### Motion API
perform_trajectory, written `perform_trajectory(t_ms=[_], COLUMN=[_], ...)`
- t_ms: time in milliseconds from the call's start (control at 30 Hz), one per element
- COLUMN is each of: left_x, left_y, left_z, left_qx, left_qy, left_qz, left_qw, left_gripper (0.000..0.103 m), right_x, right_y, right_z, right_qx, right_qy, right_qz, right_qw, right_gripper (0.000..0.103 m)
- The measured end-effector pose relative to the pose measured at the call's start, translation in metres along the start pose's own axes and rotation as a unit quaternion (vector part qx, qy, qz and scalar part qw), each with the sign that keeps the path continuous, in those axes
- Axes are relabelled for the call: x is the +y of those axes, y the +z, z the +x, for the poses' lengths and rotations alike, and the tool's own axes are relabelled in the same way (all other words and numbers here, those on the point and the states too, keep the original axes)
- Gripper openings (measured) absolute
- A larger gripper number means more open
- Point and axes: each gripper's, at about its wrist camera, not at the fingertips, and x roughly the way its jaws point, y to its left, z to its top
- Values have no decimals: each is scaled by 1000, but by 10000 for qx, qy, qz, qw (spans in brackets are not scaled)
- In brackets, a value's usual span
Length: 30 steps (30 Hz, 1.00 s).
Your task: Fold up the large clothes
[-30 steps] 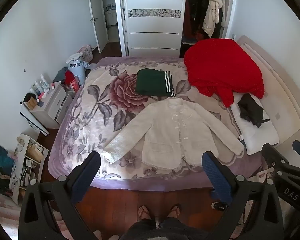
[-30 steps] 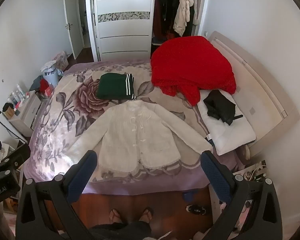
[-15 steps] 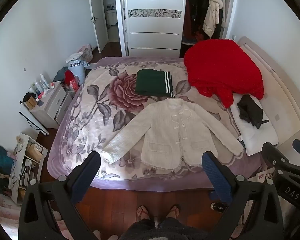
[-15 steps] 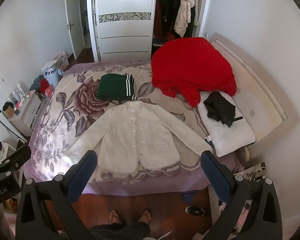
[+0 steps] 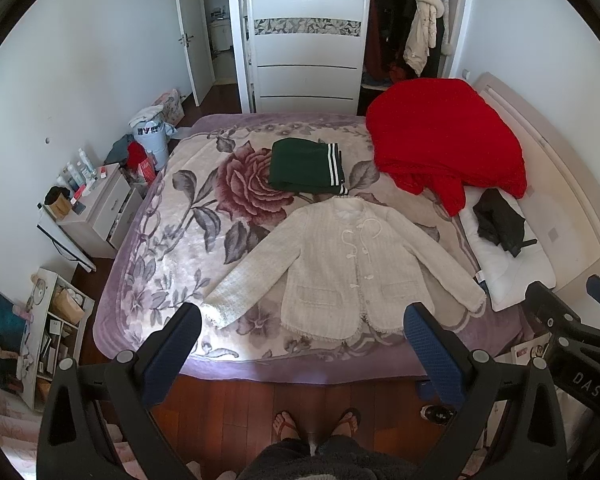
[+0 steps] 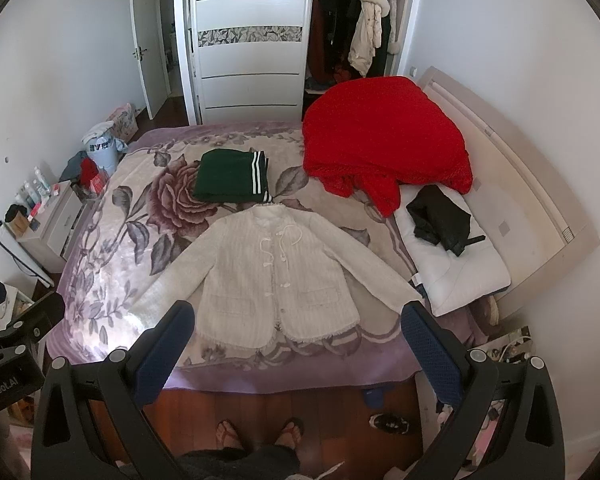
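A cream tweed jacket (image 5: 339, 268) lies flat, front up, sleeves spread, on the floral bedspread (image 5: 188, 248); it also shows in the right wrist view (image 6: 276, 276). A folded green garment with white stripes (image 5: 305, 166) lies just beyond its collar, also seen in the right wrist view (image 6: 232, 178). My left gripper (image 5: 301, 320) is open and empty, held high above the near bed edge. My right gripper (image 6: 298, 318) is also open and empty, at a similar height.
A red blanket (image 5: 443, 140) is heaped at the right, next to a white pillow (image 5: 511, 264) with a black garment (image 5: 499, 224). A nightstand (image 5: 96, 208) and shelf (image 5: 48, 328) stand left. My feet (image 5: 315, 424) are on the wood floor. Wardrobe (image 5: 307, 36) behind.
Both grippers have drifted slightly back and up; the bed looks a little farther. Nothing on the bed has moved.
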Motion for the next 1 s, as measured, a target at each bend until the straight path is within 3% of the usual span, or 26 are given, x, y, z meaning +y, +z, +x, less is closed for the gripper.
perform_trajectory(t_ms=[367,567,1000], left_x=[-6,-29,-29], left_y=[3,19,23], left_z=[0,5,4], left_qx=[-16,-19,-39], left_qy=[2,-1,-5], left_qz=[10,11,4], left_qw=[10000,10000,10000], left_gripper=[103,103,103], right_x=[0,0,-3], right_y=[1,1,7], right_z=[-1,-2,1], right_qx=[-14,-18,-46], right_qy=[-7,-14,-13], right_qz=[-7,-7,7], right_qw=[10000,10000,10000], right_gripper=[103,103,103])
